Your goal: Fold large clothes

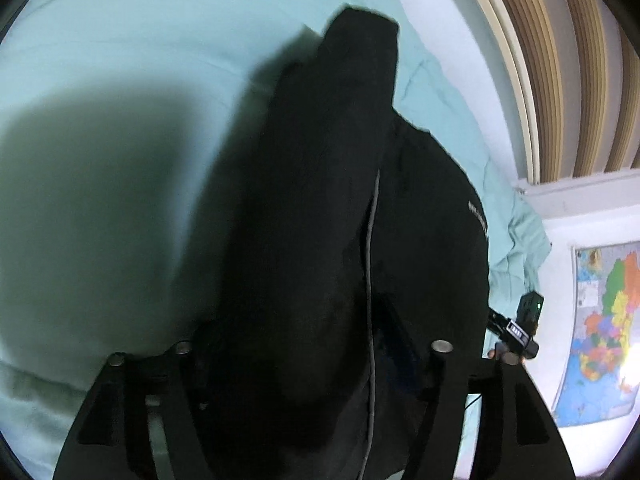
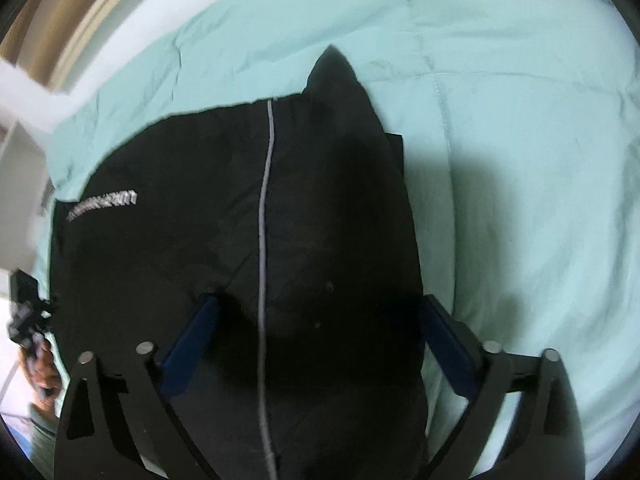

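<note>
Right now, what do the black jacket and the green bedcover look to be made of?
Jacket: probably a smooth synthetic such as nylon, matte black, lying in soft crumples, with a pale zip line and silvery lettering. Bedcover: likely a soft cotton-like quilt, matte mint green, with stitched seams and gentle puffing.

Black jacket point(image 2: 240, 240) is lying folded on the pale green bedding, grey zipper line running lengthwise straight out between the right fingers. Silver lettering is sitting left of that line. One sleeve is lying doubled over, extending past the left fingers point(image 1: 400, 344).
</note>
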Demonstrator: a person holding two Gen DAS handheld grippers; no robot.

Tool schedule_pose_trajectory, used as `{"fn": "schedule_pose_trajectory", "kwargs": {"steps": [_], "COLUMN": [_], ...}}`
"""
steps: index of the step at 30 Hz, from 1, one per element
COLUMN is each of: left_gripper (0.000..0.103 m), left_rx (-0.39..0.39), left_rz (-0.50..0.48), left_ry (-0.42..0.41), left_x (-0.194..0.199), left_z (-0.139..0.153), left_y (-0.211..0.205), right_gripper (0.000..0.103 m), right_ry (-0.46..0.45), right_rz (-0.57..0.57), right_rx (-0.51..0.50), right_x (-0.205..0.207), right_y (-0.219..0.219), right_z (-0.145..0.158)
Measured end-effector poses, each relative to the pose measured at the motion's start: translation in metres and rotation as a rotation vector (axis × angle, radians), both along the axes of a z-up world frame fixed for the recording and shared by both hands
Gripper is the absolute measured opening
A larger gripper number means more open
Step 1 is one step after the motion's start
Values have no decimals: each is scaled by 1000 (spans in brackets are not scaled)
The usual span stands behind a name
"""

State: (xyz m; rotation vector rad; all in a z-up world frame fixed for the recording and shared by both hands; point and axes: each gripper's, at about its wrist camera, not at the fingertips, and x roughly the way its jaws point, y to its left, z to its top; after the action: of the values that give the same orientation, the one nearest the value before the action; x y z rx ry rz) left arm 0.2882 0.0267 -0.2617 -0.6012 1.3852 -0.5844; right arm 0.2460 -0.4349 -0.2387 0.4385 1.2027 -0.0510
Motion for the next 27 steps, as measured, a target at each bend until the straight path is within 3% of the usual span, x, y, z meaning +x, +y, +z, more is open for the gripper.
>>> {"fn": "schedule_pose_trajectory", "kwargs": {"steps": [4,10,16,18,20,22,25,27], "left_gripper": [79,79,80,73,49,40,35,33], "left_rx": [22,-6,-22,-2,0,-14,-45,-84], "left_rz": [-30,-30,5,8,11,14,10,8], "left_ry": [-13,9,10,-16,-55,-94,-143,-180], "left_x": [2,3,5,0,-8,-16,-28,-36], "left_z": [0,-6,-10,-6,4,17,36,51], "left_y": [-14,-14,-21,-23,-22,-20,-19,-19], "right_gripper": [103,103,103,94,77,63,42,34], "right_ry": [19,28,15,-2,-26,-45,-75,-101], "right_rz": [18,-43,-37,-22,-13,-5,22,35], "right_rx": [49,343,346,328,312,291,227,199], "right_x": [9,15,27,25,18,12,3,-3], "right_y": [-2,-31,-21,-16,-14,-5,8,16], "right_z": [-15,-53,-62,-55,-44,-34,-13,4]}}
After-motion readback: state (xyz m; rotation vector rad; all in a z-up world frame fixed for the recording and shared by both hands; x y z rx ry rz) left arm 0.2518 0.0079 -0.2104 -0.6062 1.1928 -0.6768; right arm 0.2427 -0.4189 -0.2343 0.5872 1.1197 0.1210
